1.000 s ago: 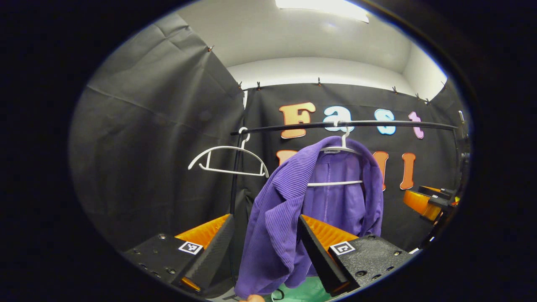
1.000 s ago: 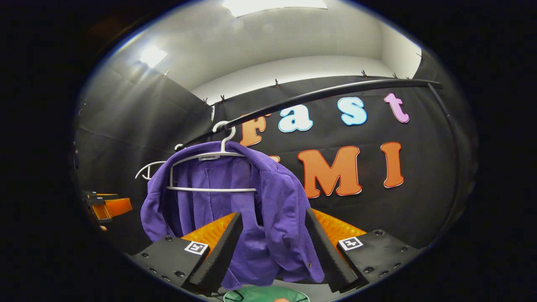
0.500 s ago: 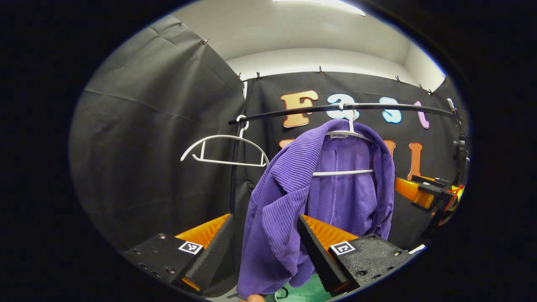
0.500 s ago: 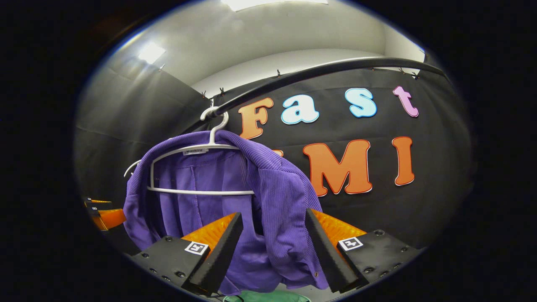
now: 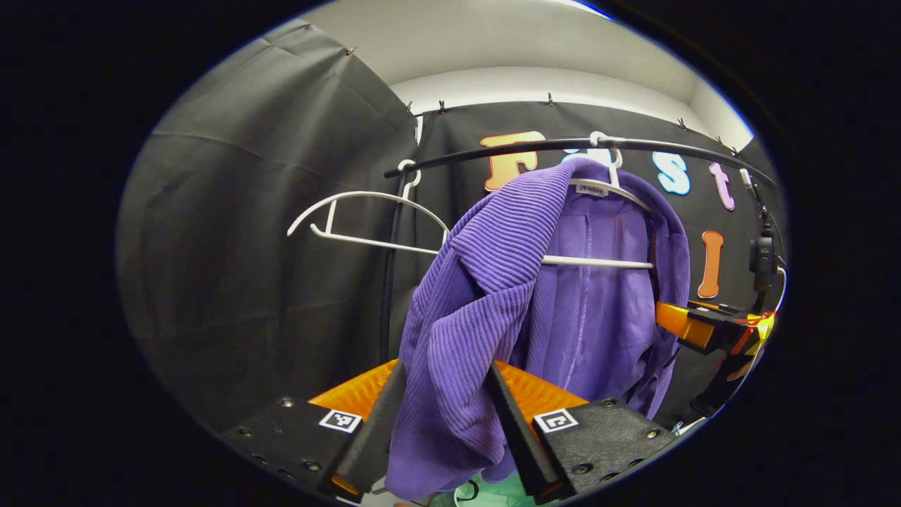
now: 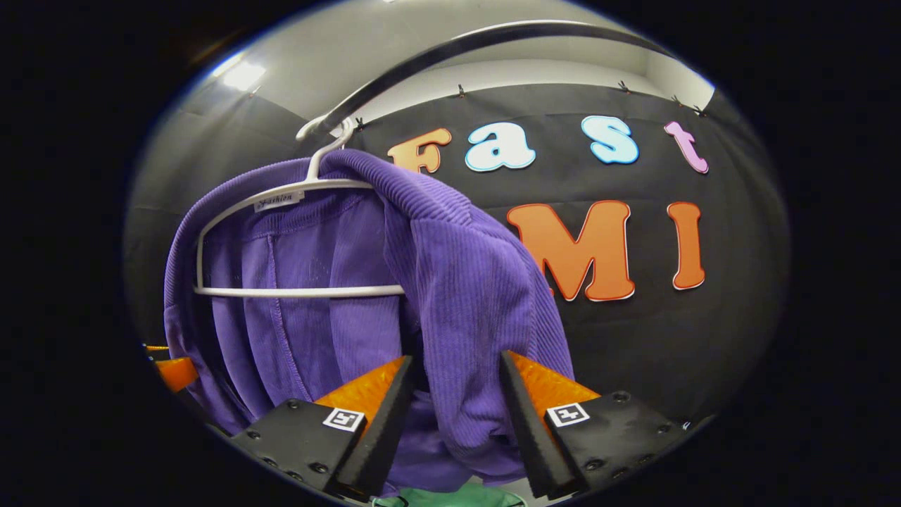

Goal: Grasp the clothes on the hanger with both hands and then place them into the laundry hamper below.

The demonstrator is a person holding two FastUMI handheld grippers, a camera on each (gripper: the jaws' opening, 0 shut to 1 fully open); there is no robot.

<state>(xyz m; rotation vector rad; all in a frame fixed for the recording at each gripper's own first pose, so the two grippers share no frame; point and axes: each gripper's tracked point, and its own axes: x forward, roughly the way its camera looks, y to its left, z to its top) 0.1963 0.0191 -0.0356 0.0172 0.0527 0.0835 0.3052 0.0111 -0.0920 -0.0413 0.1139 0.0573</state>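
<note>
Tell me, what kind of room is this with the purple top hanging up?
It looks like a small cloth-walled booth set up as a laundry corner. A black rail carries a purple jacket on a white hanger, with an empty hanger beside it and something green below, probably the hamper.

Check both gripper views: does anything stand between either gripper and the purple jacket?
Nothing visible does. The purple jacket already hangs between the open fingers of the left gripper and the right gripper.
</note>
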